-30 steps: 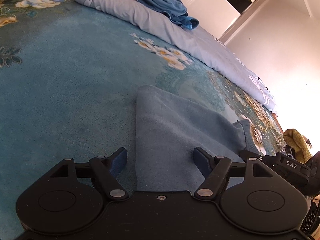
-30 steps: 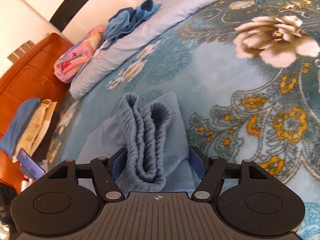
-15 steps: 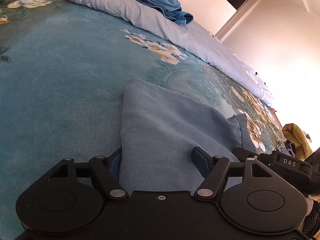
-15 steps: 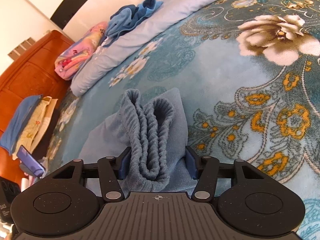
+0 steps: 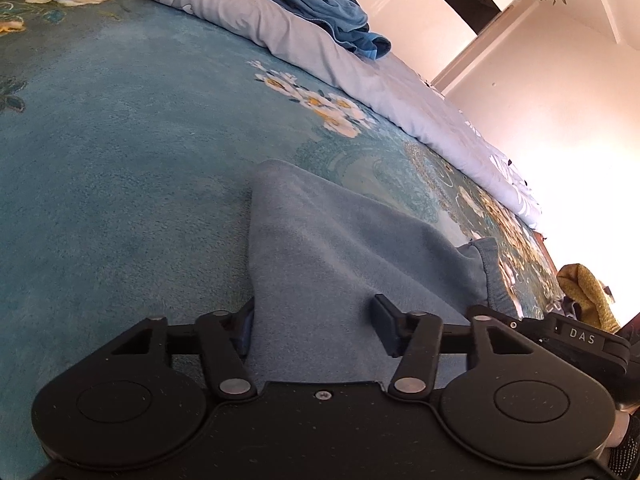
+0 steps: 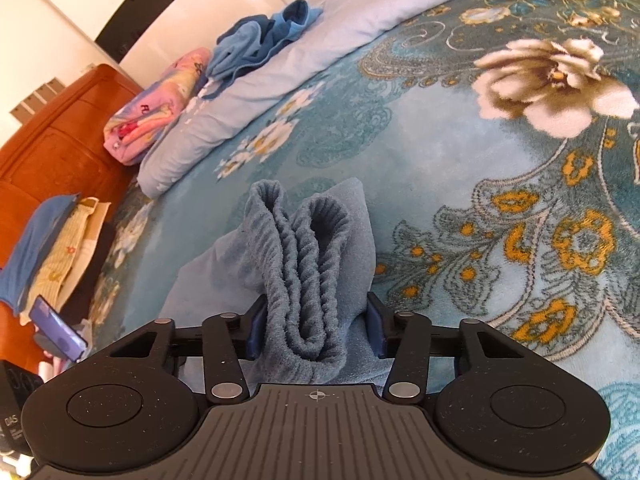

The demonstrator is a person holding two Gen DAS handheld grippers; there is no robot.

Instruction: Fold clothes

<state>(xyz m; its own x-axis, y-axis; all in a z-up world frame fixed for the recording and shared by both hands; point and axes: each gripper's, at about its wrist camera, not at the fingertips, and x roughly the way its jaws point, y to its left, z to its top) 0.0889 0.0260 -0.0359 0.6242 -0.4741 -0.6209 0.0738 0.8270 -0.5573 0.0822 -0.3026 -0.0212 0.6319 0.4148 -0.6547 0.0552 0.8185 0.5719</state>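
Grey-blue fleece garment (image 5: 320, 256) lies on a teal floral blanket (image 5: 120, 152), lower centre of both frames. In the left wrist view its smooth body runs from a rounded corner at mid-frame down between the fingers of the left gripper (image 5: 310, 326). The jaws are closing; the left pad is tucked against the cloth edge, the right pad sits on top of the fabric, not clearly pinching. A ribbed hem shows at the garment's right edge, just above the other tool's black body marked "DAS" at lower right.

Right wrist view: the ribbed waistband (image 6: 304, 264) is bunched in upright folds and stands between the fingers of the right gripper (image 6: 316, 330). The jaws are closing, and both blue pads press against the sides of the bunch.

Surroundings: a pale blue quilt (image 6: 320, 36) stretches across the top of the blanket, with a rumpled blue garment (image 6: 264, 40) on it and a pink folded bundle (image 6: 156, 112) beside that. Orange-brown wooden headboard (image 6: 48, 152) at far left. Below it, a stack of folded cloth (image 6: 44, 252) and a phone (image 6: 60, 328). A mustard-yellow cloth (image 5: 584, 292) at the right edge of the left view.
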